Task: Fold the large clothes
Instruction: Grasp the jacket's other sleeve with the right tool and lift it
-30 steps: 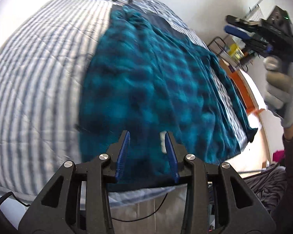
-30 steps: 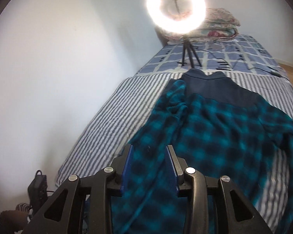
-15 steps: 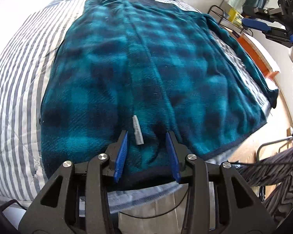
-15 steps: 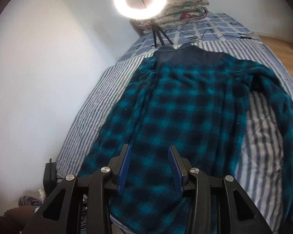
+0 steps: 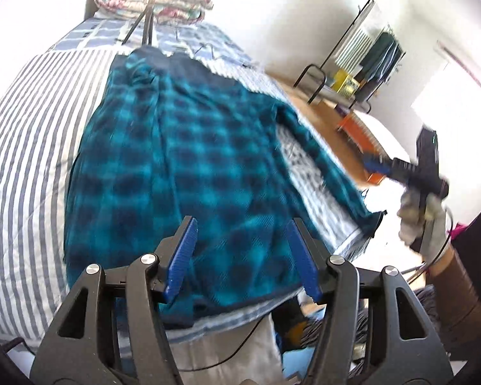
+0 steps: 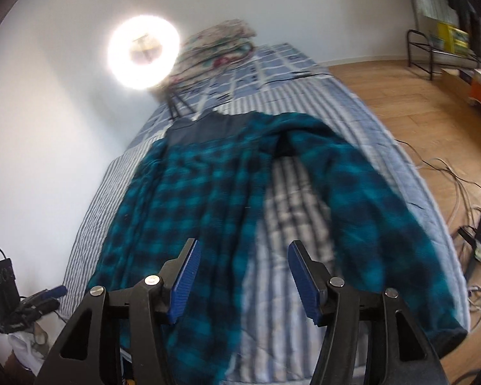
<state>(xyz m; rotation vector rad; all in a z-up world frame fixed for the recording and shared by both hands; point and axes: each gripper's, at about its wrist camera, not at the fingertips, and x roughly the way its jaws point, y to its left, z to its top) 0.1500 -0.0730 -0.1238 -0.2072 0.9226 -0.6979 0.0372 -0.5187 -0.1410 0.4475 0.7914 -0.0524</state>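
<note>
Both grippers, left gripper (image 5: pixel 242 252) and right gripper (image 6: pixel 242 276), now gape wider than before, empty above the plaid shirt (image 5: pixel 182 166); we have drawn back toward its hem.

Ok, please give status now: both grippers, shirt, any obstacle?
Left gripper open, empty. Right gripper open, empty. Plaid shirt flat on bed, unfolded. Nothing blocking.

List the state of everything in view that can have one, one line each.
Shirt: spread flat on the bed, unfolded, one sleeve stretched out to the side.
Left tongs: open, holding nothing.
Right tongs: open, holding nothing.
Ring light: switched on.
Quilt: folded, at the head of the bed.
</note>
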